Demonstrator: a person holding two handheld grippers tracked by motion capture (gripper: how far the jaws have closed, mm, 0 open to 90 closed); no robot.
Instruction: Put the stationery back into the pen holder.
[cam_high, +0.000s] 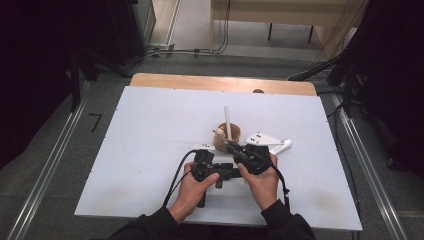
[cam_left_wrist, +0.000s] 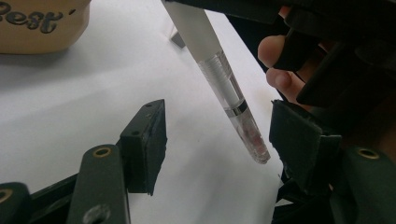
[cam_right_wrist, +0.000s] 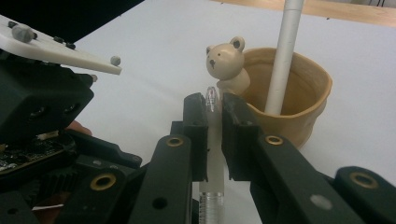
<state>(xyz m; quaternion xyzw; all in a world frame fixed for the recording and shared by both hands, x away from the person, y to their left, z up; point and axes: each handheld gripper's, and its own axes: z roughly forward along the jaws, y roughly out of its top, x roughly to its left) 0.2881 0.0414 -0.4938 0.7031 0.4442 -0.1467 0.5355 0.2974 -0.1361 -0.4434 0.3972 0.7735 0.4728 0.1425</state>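
My right gripper (cam_right_wrist: 214, 105) is shut on a white pen (cam_right_wrist: 212, 154) with a clear end, just in front of a tan cup (cam_right_wrist: 299, 107). On the cup's rim sits a small bear figure (cam_right_wrist: 226, 58), and a second white pen (cam_right_wrist: 285, 56) stands upright inside. The held pen's clear end (cam_left_wrist: 233, 102) hangs between the pads of my left gripper (cam_left_wrist: 224, 126), which is open, with a gap on both sides of the pen. In the high view both grippers (cam_high: 225, 172) (cam_high: 235, 149) meet near the table's middle, close to the cup (cam_high: 228, 136).
A white board (cam_high: 150, 150) covers the wooden table. A white pen-like stick (cam_high: 282, 146) lies just right of the right hand. Rails and dark stands line the floor on both sides.
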